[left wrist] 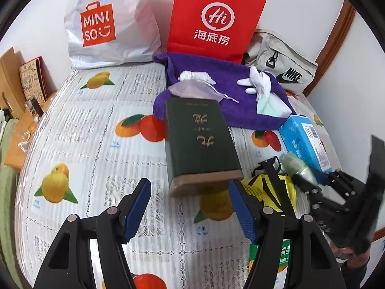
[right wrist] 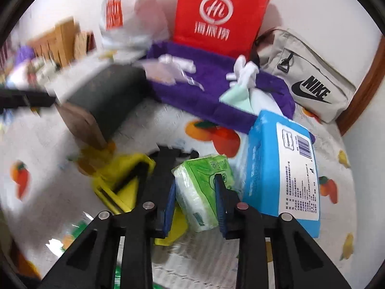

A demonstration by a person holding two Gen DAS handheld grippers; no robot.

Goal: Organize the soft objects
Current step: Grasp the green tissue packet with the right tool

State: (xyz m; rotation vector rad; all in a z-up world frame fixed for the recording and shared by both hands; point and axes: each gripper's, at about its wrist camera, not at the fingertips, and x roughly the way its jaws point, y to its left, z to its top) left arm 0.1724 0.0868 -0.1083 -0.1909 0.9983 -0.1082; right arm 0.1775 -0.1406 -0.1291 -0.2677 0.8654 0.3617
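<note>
Jaws of your left gripper (left wrist: 190, 207) stand wide and empty over the desk (left wrist: 96, 130), just short of one dark green book (left wrist: 199, 139); push on and you nudge a hard book, no soft thing. That view counts one purple towel (left wrist: 216, 96), two white gloves (left wrist: 255, 82), one blue tissue pack (left wrist: 305, 139). On the right wrist view, your right gripper (right wrist: 195, 200) pinches one green tissue pack (right wrist: 202, 187) beside that blue pack (right wrist: 276, 168); its slick wrap could slip, or drag the yellow bag (right wrist: 120, 180) beneath.
</note>
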